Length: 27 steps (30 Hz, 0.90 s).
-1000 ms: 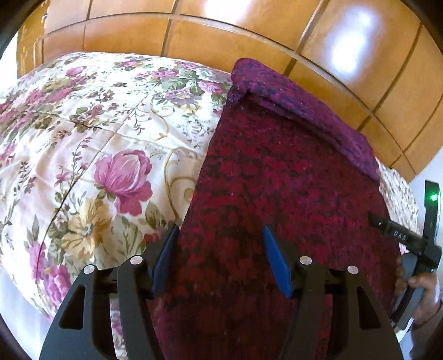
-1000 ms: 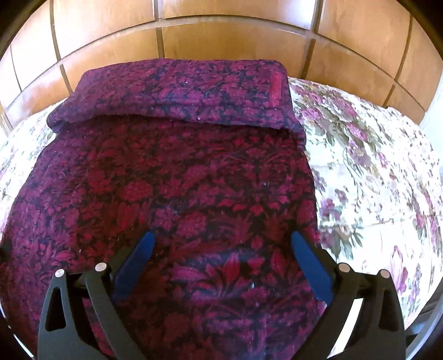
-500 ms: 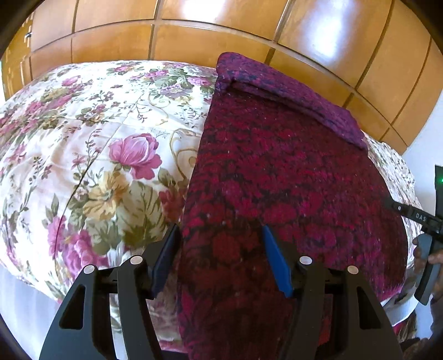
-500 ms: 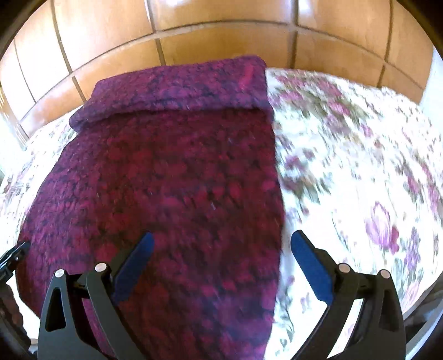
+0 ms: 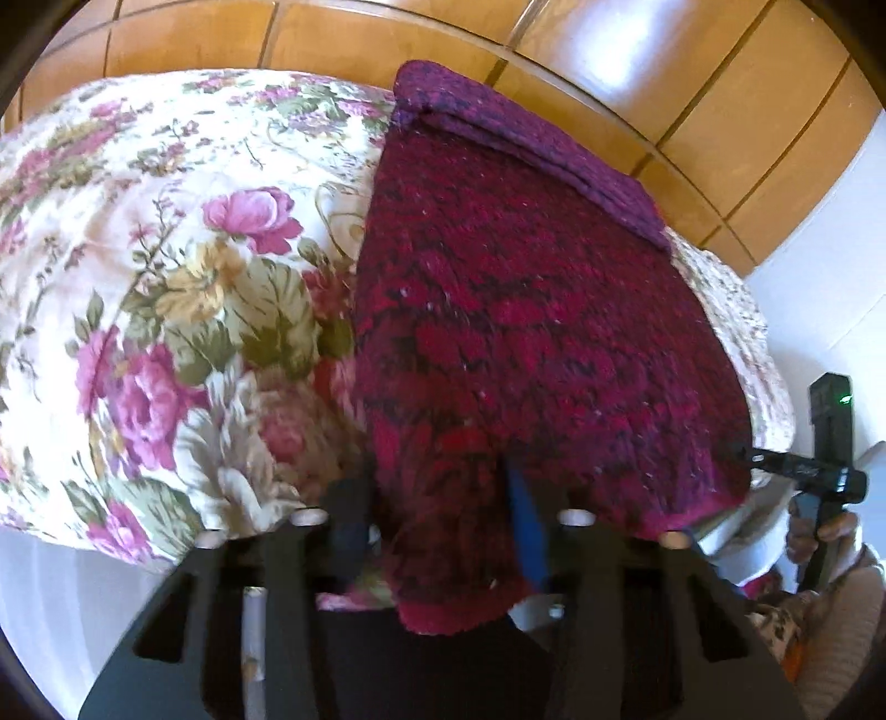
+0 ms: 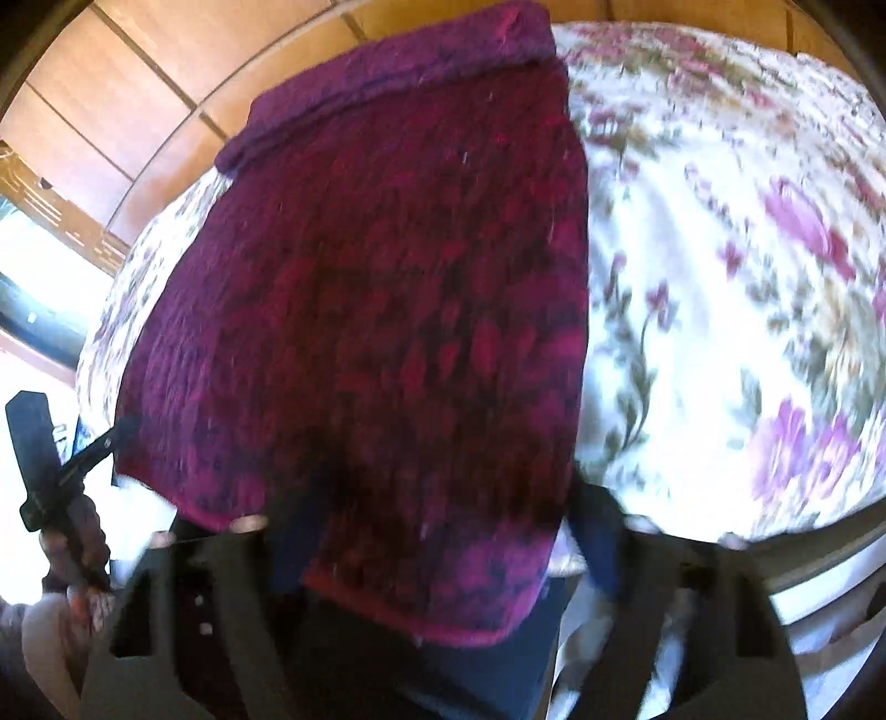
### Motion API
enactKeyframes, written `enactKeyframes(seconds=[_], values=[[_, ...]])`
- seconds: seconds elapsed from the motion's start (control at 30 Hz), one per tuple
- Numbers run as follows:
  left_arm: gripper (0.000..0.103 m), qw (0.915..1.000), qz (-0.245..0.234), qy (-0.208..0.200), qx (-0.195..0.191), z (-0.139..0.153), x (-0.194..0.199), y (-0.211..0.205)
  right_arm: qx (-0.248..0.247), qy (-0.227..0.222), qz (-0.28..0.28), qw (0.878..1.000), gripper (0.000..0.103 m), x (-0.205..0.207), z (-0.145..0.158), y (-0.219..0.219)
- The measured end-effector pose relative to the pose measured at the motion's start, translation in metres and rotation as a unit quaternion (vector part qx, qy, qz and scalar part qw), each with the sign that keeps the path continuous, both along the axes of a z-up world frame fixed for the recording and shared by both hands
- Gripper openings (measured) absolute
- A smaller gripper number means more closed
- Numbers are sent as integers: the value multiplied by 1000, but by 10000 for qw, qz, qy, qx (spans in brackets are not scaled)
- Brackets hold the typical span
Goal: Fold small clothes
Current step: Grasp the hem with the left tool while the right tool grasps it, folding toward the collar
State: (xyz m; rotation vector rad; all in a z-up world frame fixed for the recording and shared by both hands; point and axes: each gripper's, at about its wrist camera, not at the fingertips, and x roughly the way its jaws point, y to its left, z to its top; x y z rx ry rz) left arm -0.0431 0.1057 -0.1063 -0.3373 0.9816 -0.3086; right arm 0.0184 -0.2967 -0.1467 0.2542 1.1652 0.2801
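Lying flat on the bed is a fuzzy dark red cloth (image 5: 515, 310) with a black leafy pattern. Its far end is folded over into a thick purple band near the shiny wooden wall (image 5: 343, 39). Its near edge hangs a little over the side of the bed.

The left gripper (image 5: 437, 531) has black arms and blue pads. Its jaws are closing, and the near left corner of the cloth sits between them. The picture is too blurry to tell if the pads press on it yet.

The right gripper (image 6: 443, 531) is closing too, with the near right corner of the cloth between its jaws. The jaws look apart from the cloth.

The bedspread (image 5: 166, 266) is soft and cream, with big pink and yellow flowers and green leaves. There is tiny white writing on the right gripper in the left view, too small to read.
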Motion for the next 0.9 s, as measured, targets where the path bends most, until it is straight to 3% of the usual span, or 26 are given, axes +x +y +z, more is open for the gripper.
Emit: enactKeyframes(seconds=[0.1, 0.13, 0.37, 0.6, 0.77, 0.9], values=[[18, 9997, -80, -98, -202, 10, -2, 0, 119, 57, 156, 9998, 28, -3, 6, 3], [18, 9995, -125, -148, -257, 14, -1, 2, 226, 22, 238, 9995, 25, -2, 12, 3], [17, 9906, -208, -641, -1192, 56, 12, 12, 882, -605, 293, 9938, 21, 5, 62, 3], [16, 9804, -325, -930, -1704, 86, 78, 7, 1457, -1012, -279, 9837, 21, 51, 87, -10], [15, 9822, -137, -727, -1727, 84, 147, 4, 1408, -997, -694, 9826, 21, 101, 89, -17], [15, 9819, 149, -344, -1858, 71, 199, 7, 1464, -658, -1131, 9805, 21, 154, 74, -31]])
